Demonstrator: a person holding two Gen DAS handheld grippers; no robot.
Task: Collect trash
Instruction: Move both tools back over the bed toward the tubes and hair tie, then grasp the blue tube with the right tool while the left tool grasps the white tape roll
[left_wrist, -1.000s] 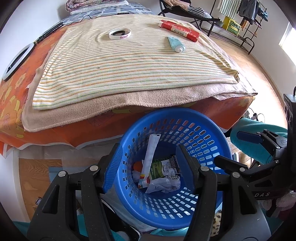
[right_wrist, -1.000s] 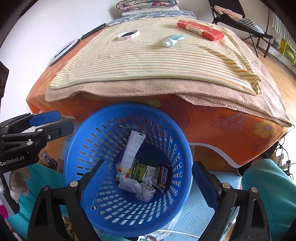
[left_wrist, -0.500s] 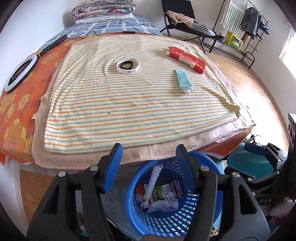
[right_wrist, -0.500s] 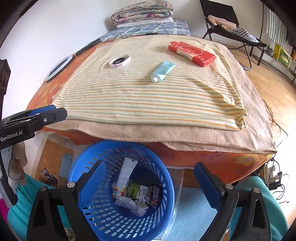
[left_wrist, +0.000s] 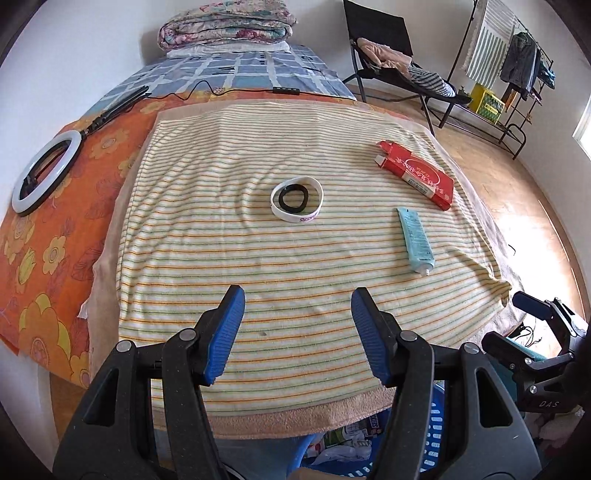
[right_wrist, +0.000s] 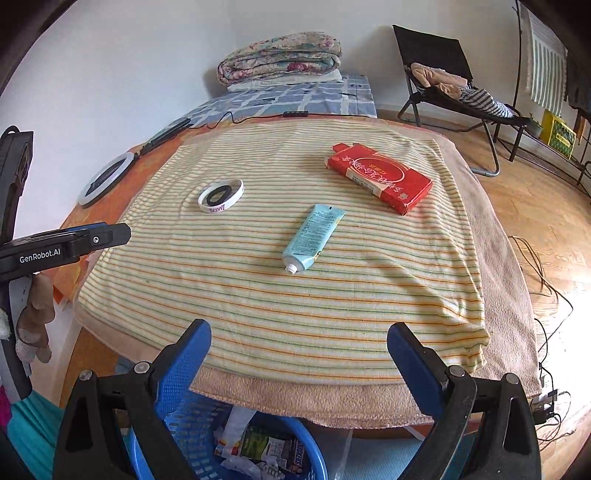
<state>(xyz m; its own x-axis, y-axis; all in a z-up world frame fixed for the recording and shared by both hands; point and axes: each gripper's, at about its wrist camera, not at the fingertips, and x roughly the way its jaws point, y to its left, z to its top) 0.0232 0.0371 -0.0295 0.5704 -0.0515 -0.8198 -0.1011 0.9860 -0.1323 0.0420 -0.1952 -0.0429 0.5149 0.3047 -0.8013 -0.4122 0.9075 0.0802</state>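
A red carton (right_wrist: 380, 178) with one end flap torn open lies flat in the upper right of the right wrist view, and just below it a pale blue tube (right_wrist: 313, 236) rests with its white nozzle pointing toward the camera; a white wristband (right_wrist: 221, 199) ringing a black band sits well apart to their left. All three lie on a striped towel (right_wrist: 280, 295) spread over a tan towel (right_wrist: 325, 402) on a bed with an orange flowered sheet (left_wrist: 44, 229). At the bottom edge a blue basket (right_wrist: 207, 424) holds crumpled wrappers, half hidden under the bed's edge. The left gripper (left_wrist: 297, 332) hangs over the towel's near part, its blue fingers spread and empty; the right gripper (right_wrist: 299, 369) is likewise released, holding nothing, with its fingers wide apart over the towel's near edge. A ring light (left_wrist: 40, 173) lies at left, folded quilts (right_wrist: 280, 57) are stacked by the white wall, and a black folding chair (right_wrist: 443, 74) stands on the wood floor at upper right.
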